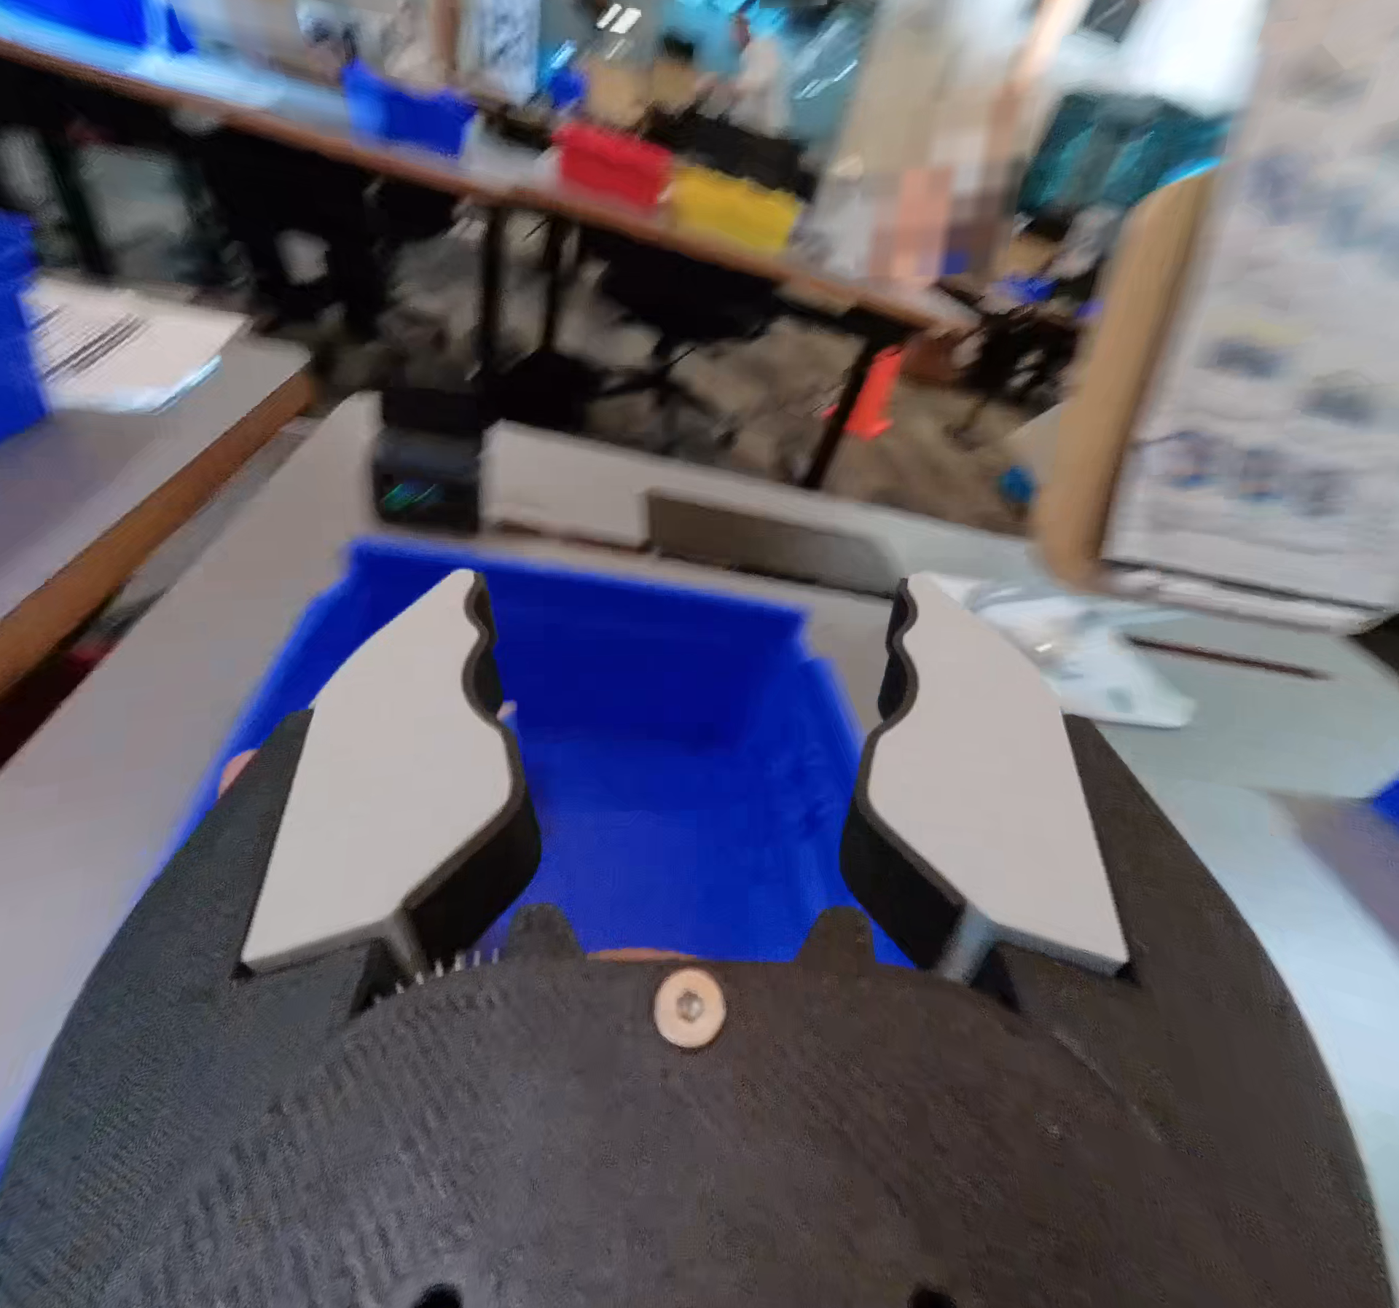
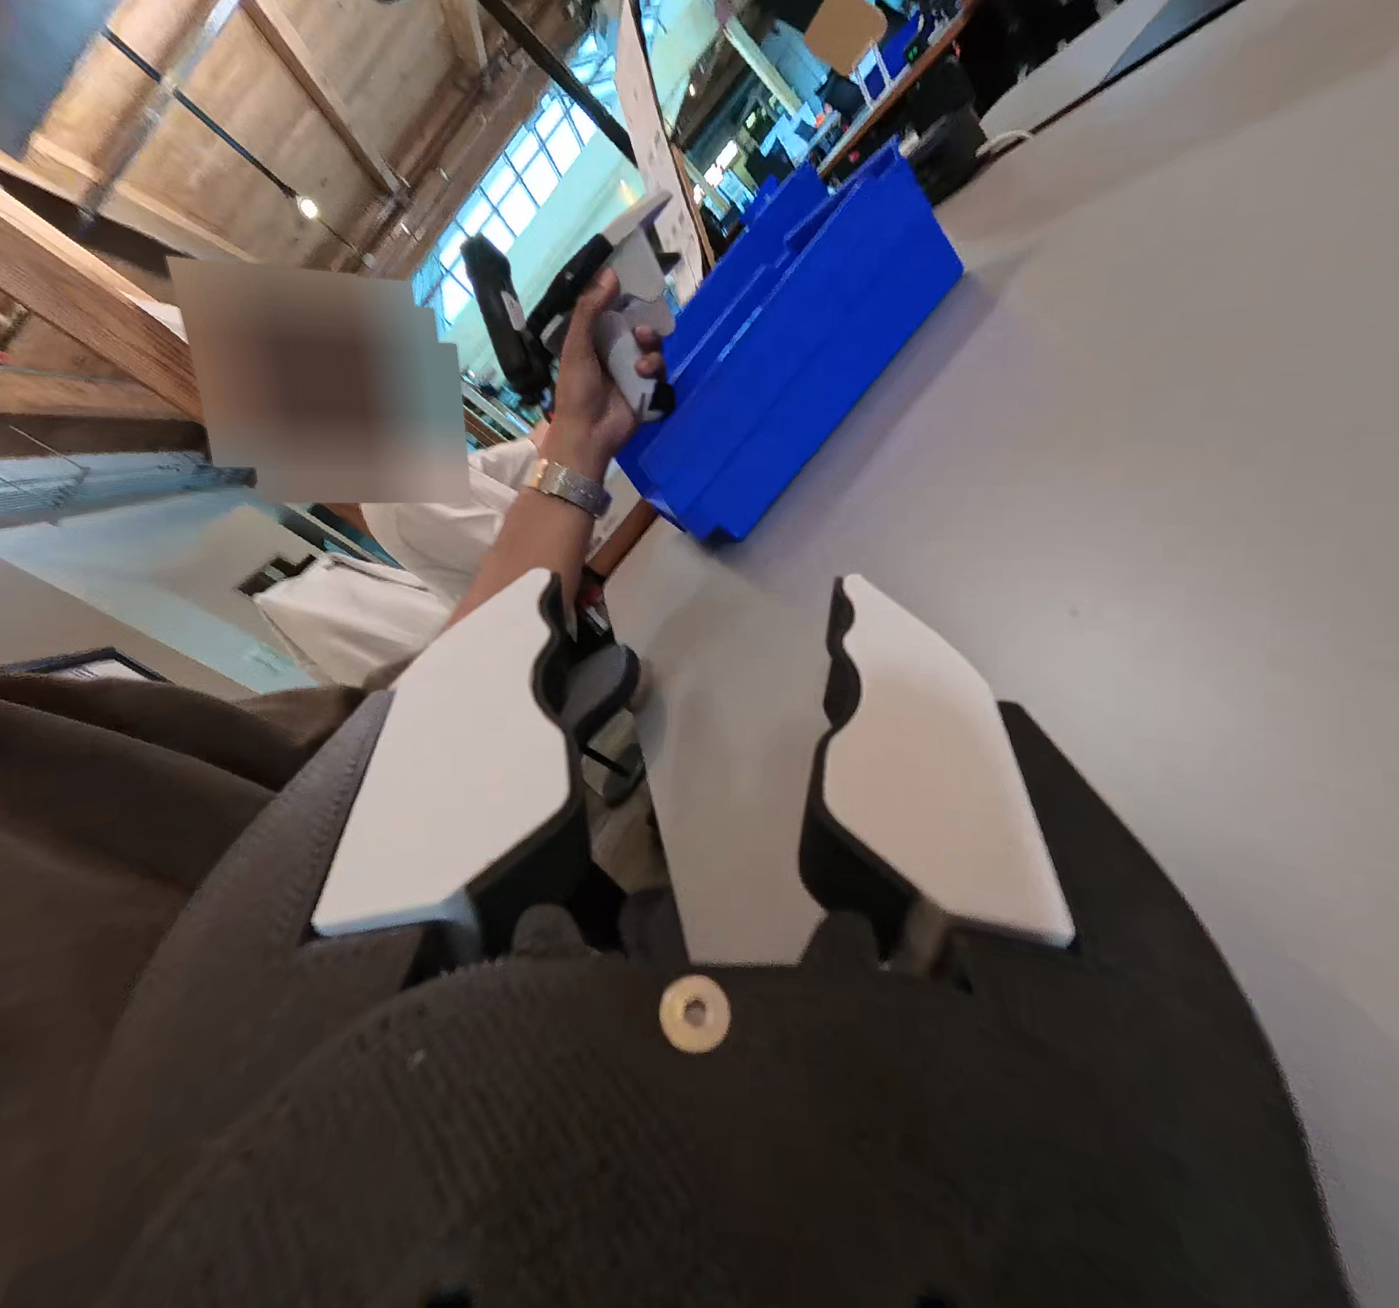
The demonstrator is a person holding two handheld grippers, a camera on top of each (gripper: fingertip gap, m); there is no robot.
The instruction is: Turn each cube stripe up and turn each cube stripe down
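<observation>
- No striped cube is showing in either view; if the cubes are lying in the open-topped blue plastic bin, its visible floor is showing only blue, and motion blur is hiding the rest.
- The left claw is hanging over that bin, its two white-faced fingers spread wide apart with nothing between them, pointing toward the bin's far wall.
- In the right wrist view the bin is sitting on the pale grey counter close to the counter's near edge, with the person's hand gripping the left claw's handle just beside it.
- The right claw is lying low near that same counter edge, well apart from the bin, fingers parted and empty, aimed along the counter with the bin ahead of it.
- Judging from this, the left claw is the nearer one to the bin, so any first reach for a cube would likely fall to it, going straight down.
- The task looks not yet started.
</observation>
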